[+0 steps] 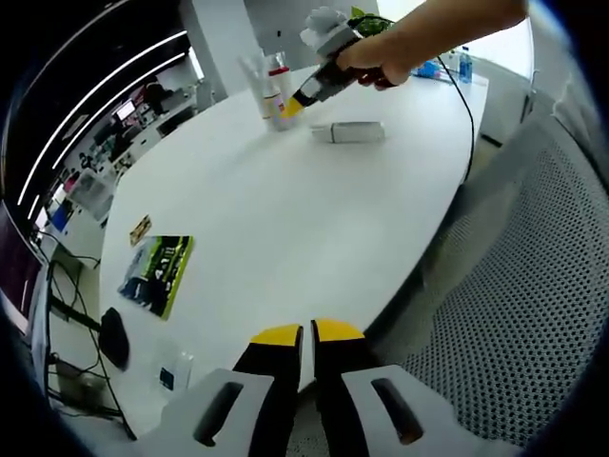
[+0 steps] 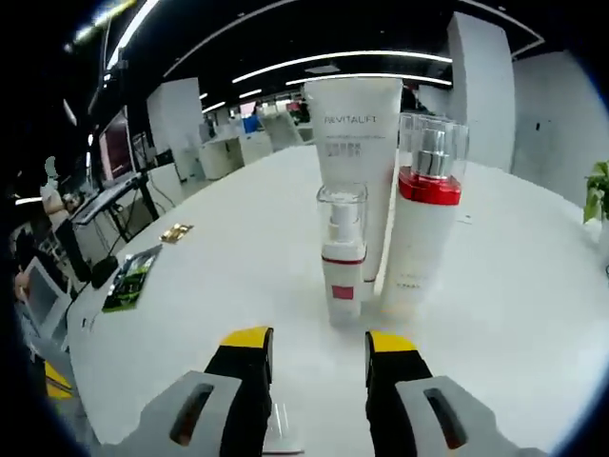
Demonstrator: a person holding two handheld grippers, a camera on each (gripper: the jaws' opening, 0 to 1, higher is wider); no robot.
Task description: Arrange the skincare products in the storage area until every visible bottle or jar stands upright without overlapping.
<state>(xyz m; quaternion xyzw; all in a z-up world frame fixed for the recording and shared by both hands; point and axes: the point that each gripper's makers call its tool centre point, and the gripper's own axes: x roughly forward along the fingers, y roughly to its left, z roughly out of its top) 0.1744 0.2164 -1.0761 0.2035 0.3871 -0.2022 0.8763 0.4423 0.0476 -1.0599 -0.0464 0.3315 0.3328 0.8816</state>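
Observation:
Three skincare products stand upright in a tight cluster on the white table (image 2: 514, 286): a tall white tube (image 2: 354, 162) marked REVITALIFT, a small clear-capped pump bottle (image 2: 341, 252) with a red band, and a taller clear-capped bottle (image 2: 423, 219) with a red collar. My right gripper (image 2: 319, 343) is open just short of the small bottle, with nothing between its jaws. In the left gripper view the cluster (image 1: 274, 95) stands far across the table, with a hand holding the right gripper (image 1: 306, 93) beside it. A white box-like product (image 1: 348, 131) lies flat nearby. My left gripper (image 1: 306, 333) hangs at the table's near edge, jaws close together and holding nothing.
A green booklet (image 1: 157, 274) and a small gold item (image 1: 140, 228) lie near the table's left edge. A black object (image 1: 114, 335) sits below that edge. A grey mesh chair (image 1: 533, 314) stands close on the right. Water bottles (image 1: 464, 65) stand at the far end.

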